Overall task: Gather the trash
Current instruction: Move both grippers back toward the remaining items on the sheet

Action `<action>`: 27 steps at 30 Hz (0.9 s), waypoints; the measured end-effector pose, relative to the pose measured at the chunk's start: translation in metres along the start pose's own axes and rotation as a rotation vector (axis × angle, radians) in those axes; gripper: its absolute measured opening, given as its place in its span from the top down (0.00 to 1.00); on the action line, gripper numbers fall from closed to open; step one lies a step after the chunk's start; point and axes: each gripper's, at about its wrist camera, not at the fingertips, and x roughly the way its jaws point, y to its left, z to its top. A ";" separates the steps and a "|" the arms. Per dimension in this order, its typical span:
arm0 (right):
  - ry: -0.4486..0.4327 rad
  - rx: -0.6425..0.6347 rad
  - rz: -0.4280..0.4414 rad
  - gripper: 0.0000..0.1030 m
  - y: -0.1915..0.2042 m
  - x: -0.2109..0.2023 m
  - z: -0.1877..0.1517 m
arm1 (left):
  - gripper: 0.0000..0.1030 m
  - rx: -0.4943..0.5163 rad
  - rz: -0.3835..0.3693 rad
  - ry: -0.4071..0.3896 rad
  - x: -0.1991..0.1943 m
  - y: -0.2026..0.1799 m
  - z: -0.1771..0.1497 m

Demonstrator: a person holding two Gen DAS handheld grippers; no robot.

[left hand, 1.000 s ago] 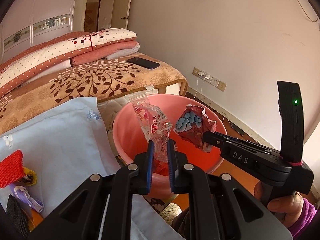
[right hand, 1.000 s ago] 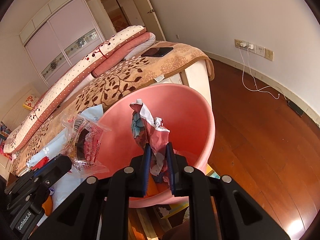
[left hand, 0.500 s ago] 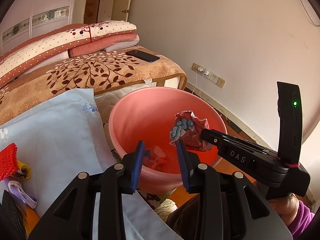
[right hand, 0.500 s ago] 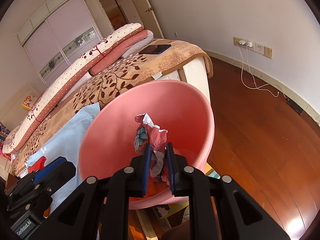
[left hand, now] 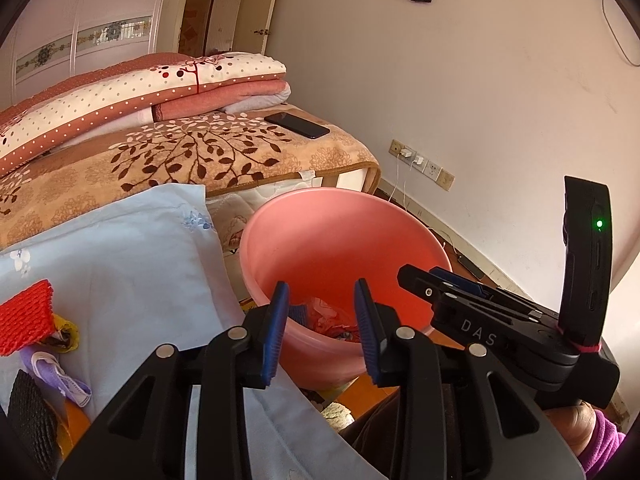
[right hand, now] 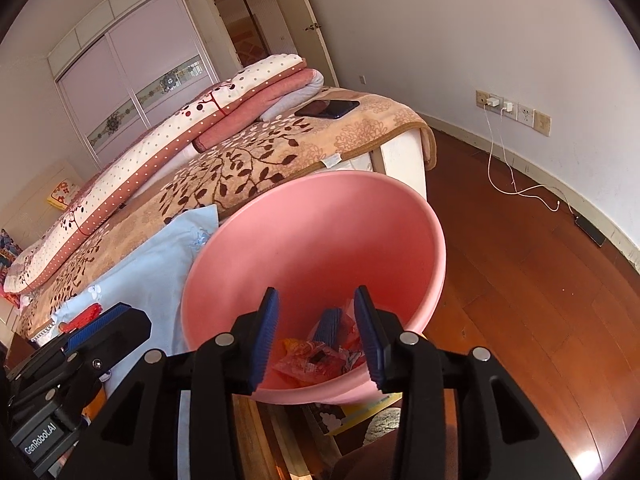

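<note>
While both claws hang over the round pink plastic basin (right hand: pixel 320 240), we see crumpled red and clear snack wrappers (right hand: pixel 316 360) lying at its bottom. Our left claw (left hand: pixel 320 312) stands well apart at the jaws with nothing between the blue pads. Our right claw (right hand: pixel 316 320) has just been opening, and its jaws too are parted and hold nothing; the wrappers lie below them in the basin.

From the left wrist view, a pale blue embroidered cloth (left hand: pixel 132 264) covers the surface at nine o'clock of the basin, touching its rim. On that cloth, towards eight o'clock, sit a red mesh foam sleeve (left hand: pixel 24 316), a scrap of yellow wrapper (left hand: pixel 66 330) just beside it, and a crumpled lilac face mask (left hand: pixel 56 372) nearer us.

Beyond the basin, at eleven o'clock, stands a bed with a tan leaf-patterned blanket (right hand: pixel 280 148). Folded pink and white dotted quilts (left hand: pixel 140 88) lie along its far side, and a dark rectangular phone (right hand: pixel 328 109) rests flat near the bed's corner. White sliding wardrobe doors (right hand: pixel 132 80) fill the wall at ten o'clock, with a doorway (right hand: pixel 248 16) at twelve. At two o'clock, wall sockets (right hand: pixel 512 112) carry white chargers, and a white cable (right hand: pixel 520 188) trails across the reddish wooden floor (right hand: pixel 520 300). A hand in a purple sleeve (left hand: pixel 576 424) grips the right claw's handle at four o'clock.
</note>
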 end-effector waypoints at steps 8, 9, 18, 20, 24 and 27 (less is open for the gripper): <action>-0.014 -0.058 0.050 0.60 0.029 -0.015 -0.006 | 0.67 -0.019 0.043 -0.037 -0.027 0.016 -0.004; -0.014 -0.067 0.056 0.60 0.033 -0.016 -0.007 | 0.67 -0.025 0.049 -0.042 -0.031 0.020 -0.004; 0.019 -0.135 0.128 0.60 0.076 -0.021 -0.025 | 0.67 -0.058 0.133 -0.077 -0.070 0.054 -0.015; 0.032 -0.155 0.143 0.60 0.088 -0.021 -0.031 | 0.67 -0.066 0.153 -0.079 -0.081 0.064 -0.021; 0.064 -0.202 0.181 0.59 0.112 -0.019 -0.044 | 0.67 -0.057 0.191 -0.069 -0.101 0.085 -0.033; 0.077 -0.252 0.204 0.59 0.133 -0.019 -0.053 | 0.67 -0.036 0.226 -0.056 -0.117 0.100 -0.048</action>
